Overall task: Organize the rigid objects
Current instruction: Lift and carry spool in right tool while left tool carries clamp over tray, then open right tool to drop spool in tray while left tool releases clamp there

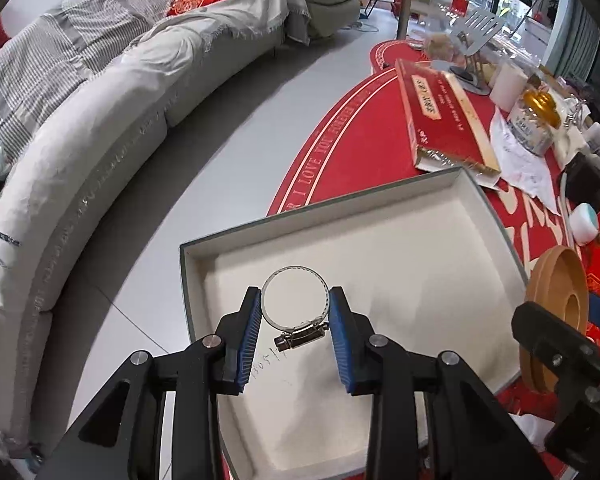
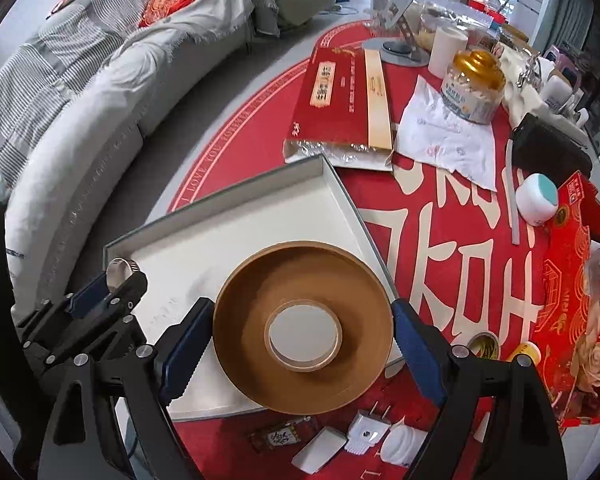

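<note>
A metal hose clamp sits pinched between the blue pads of my left gripper, which is shut on it just above the floor of a shallow white box with a grey rim. My right gripper is shut on a wide brown tape roll, its pads on the roll's outer edge. The roll hangs over the near right corner of the box. In the right wrist view the left gripper with the clamp is at the left. The left wrist view has the roll at the right.
The red cloth on the table carries a long red gift box, a gold-lidded jar, white paper, a small white pot, a grey strip, a white plug and a red packet. A grey sofa stands to the left.
</note>
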Motion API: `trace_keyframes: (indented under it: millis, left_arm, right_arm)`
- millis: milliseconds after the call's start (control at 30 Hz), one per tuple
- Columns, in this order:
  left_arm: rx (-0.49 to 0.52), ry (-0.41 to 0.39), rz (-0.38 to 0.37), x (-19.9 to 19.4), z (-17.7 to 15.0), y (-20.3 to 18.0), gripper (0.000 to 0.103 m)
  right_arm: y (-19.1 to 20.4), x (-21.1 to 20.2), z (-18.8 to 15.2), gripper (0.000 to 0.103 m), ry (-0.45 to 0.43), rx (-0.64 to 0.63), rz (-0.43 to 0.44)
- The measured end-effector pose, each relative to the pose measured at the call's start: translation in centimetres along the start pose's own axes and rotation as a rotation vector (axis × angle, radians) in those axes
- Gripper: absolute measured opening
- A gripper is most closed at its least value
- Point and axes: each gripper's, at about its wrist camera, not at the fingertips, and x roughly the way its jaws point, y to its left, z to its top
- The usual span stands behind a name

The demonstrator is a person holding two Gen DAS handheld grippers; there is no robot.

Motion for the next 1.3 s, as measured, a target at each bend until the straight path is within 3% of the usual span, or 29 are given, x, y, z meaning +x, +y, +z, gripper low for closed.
trace_keyframes:
  millis: [1300]
  left_arm:
    - [0.021,0.068,0.012,4.0,-0.1,-0.4,0.036]
  right_arm:
    - [-0.3,5.0,0.7,0.089,0.086,0.0,-0.032]
